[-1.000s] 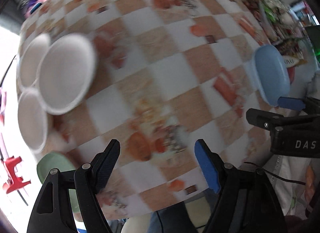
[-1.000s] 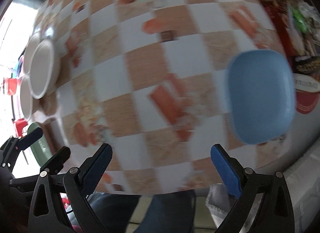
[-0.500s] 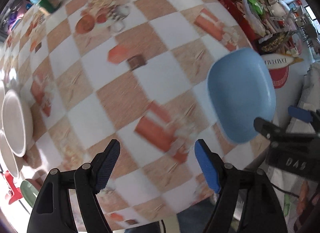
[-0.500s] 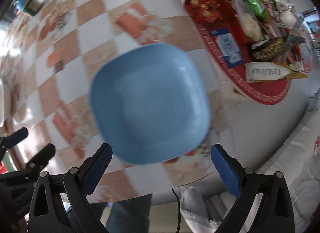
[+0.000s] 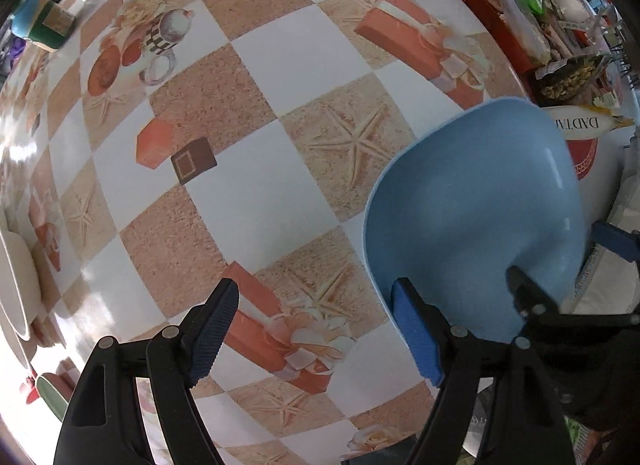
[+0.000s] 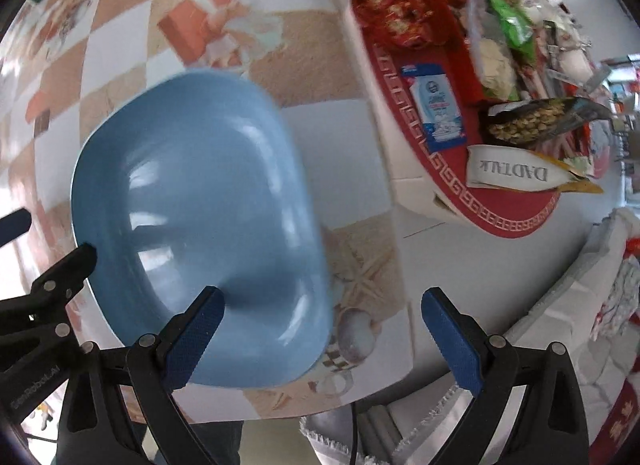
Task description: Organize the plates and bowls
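Now the blue bowl (image 6: 200,225) sits on the checkered tablecloth (image 5: 280,185) near the table's front edge. At about 6 o'clock in its own view, the right gripper (image 6: 320,333) is spread wide, its left finger over the bowl's near rim. Likewise spread and empty, the left gripper (image 5: 316,333) has the bowl (image 5: 472,217) at 3 o'clock. White plates (image 5: 16,285) lie at 9 o'clock.

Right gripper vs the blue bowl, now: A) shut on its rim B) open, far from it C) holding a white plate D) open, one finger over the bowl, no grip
D: the right gripper is wide open, its left finger over the blue bowl, the other beside it.
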`<state>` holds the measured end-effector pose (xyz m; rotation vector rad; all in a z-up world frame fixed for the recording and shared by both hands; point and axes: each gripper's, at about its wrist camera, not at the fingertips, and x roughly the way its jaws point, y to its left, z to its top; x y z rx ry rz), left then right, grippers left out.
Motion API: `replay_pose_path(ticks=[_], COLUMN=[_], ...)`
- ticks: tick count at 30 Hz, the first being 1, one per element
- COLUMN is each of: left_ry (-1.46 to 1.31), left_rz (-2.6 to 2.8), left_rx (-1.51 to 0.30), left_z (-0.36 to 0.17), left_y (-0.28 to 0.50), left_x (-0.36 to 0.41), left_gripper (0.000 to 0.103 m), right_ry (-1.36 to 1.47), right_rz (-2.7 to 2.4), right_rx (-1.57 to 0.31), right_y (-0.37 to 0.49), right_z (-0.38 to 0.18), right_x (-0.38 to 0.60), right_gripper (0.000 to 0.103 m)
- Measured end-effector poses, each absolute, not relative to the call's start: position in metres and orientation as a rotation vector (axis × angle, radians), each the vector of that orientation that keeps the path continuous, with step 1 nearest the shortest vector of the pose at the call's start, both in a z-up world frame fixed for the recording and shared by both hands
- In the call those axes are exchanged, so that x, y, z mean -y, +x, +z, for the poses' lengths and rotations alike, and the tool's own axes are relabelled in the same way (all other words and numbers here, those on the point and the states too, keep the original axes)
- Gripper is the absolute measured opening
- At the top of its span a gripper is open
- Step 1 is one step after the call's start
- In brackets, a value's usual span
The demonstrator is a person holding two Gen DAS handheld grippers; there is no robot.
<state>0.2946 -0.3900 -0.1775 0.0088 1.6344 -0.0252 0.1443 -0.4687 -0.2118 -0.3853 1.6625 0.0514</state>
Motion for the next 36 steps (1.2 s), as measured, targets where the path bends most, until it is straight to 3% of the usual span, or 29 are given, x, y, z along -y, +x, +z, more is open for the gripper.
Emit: replay_pose_path(ticks=[7, 22, 36], left_ry=[0.088, -0.015, -0.177], left_rz=[-0.021, 0.128, 0.163], left_rx=[-1.629, -1.652, -1.647], left_z=[-0.172, -0.166, -0.164], left_y=[0.286, 0.226, 0.211], left_x=[0.372, 0.234, 0.211], left_gripper=[0.081, 0.081, 0.081], right_ry=[-0.377, -0.339, -0.21], right_rz=[0.102, 0.429, 0.357], right_rx=[-1.686, -1.72, -1.739], right_y=[0.135, 0.073, 0.109], right_z=[-0.216, -0.215, -0.222], right_x=[0.447, 0.301, 0.358], right_gripper=[0.1, 0.1, 0.099])
